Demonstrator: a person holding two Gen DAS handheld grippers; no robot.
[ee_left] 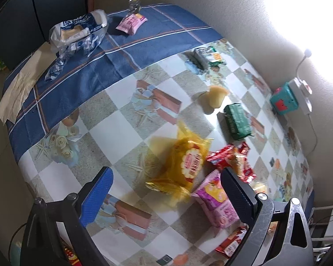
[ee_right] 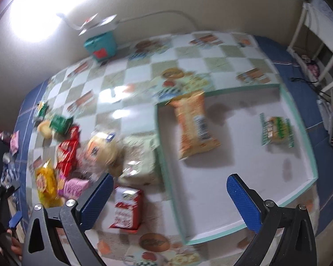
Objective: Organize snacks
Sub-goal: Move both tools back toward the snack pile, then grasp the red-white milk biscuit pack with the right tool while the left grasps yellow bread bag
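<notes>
The left gripper is spread wide and holds nothing, hovering over a yellow snack packet that lies on the checked tablecloth between its fingers. Just beside the right finger lie a pink packet and red packets, touching one another in a loose heap. Farther out are a green packet and a pale jelly cup near it, then a dark green packet by the edge of the blue cloth. On that cloth, well apart from the heap, lie a blue-and-white bread bag and another pink packet.

The right gripper is also spread wide and empty, above the near corner of a shallow white tray with a mint rim. In the tray lie an orange packet (blurred) and a green-striped packet, apart from each other. Outside the tray's left wall are a red carton and a pale bag.
</notes>
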